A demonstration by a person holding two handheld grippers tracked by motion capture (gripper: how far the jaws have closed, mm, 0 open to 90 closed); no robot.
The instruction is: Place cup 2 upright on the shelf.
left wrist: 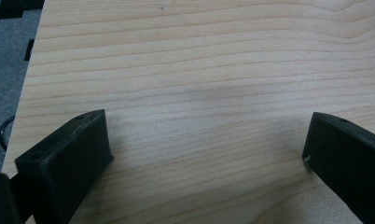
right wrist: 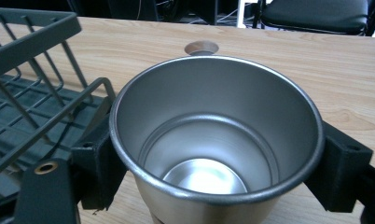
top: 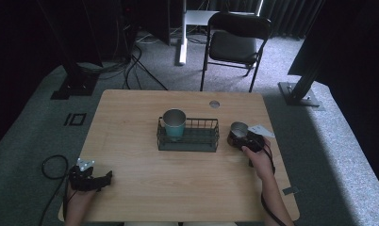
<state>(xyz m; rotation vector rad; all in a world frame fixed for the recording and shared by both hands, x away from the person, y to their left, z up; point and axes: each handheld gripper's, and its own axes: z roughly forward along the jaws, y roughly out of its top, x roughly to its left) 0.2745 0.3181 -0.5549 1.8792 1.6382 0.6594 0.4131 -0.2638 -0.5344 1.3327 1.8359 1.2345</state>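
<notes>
Roughly half complete, judging by layout: teal cup [top: 174, 123] already upright in left end of wire basket [top: 211, 141], centre of frame. Steel cup [right wrist: 217, 140] clamped between jaws of right gripper [top: 244, 139], right of centre, just beside basket, not yet inside. Left gripper [left wrist: 204, 154] idle at lower left, jaws wide apart over bare table [left wrist: 199, 56]

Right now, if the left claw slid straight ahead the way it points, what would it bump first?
Probably nothing: the left claw is open over the bare wooden table, and its own view shows just tabletop ahead.
</notes>
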